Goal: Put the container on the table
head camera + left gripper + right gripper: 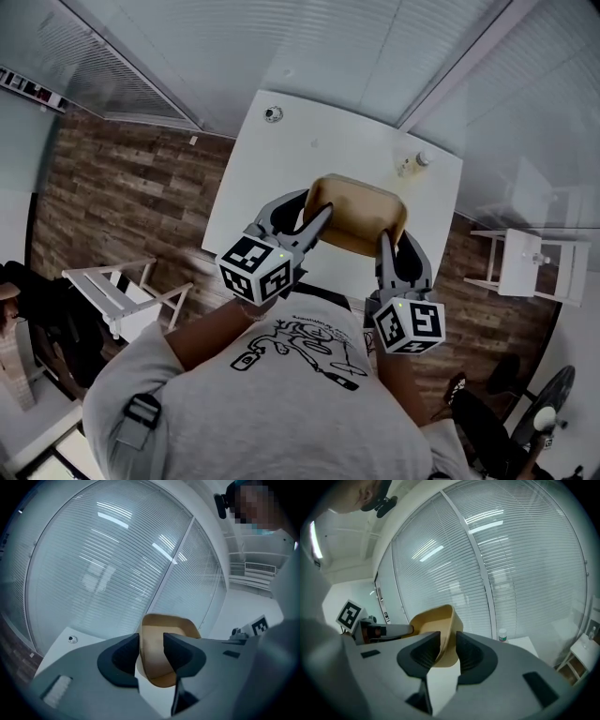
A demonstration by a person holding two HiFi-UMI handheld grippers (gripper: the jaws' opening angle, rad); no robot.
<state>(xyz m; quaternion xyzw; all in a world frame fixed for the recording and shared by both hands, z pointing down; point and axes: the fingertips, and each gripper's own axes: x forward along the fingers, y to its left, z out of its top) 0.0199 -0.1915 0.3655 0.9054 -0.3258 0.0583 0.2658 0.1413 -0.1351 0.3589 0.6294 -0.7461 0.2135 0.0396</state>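
Observation:
A tan, shallow container [357, 215] hangs above the near part of the white table [272, 178], held at both ends. My left gripper [316, 221] is shut on its left rim, and my right gripper [385, 246] is shut on its right rim. In the left gripper view the container [169, 634] stands on edge between the dark jaws of the left gripper [151, 649]. In the right gripper view its wall [436, 623] is pinched in the right gripper [447, 649]. Whether the container touches the table is hidden.
A small white-capped bottle [415, 163] stands at the table's far right corner, and a small round object [273, 114] lies at the far left. Glass walls with blinds rise behind the table. A white chair [122, 295] is to the left, and a white side table [530, 262] to the right.

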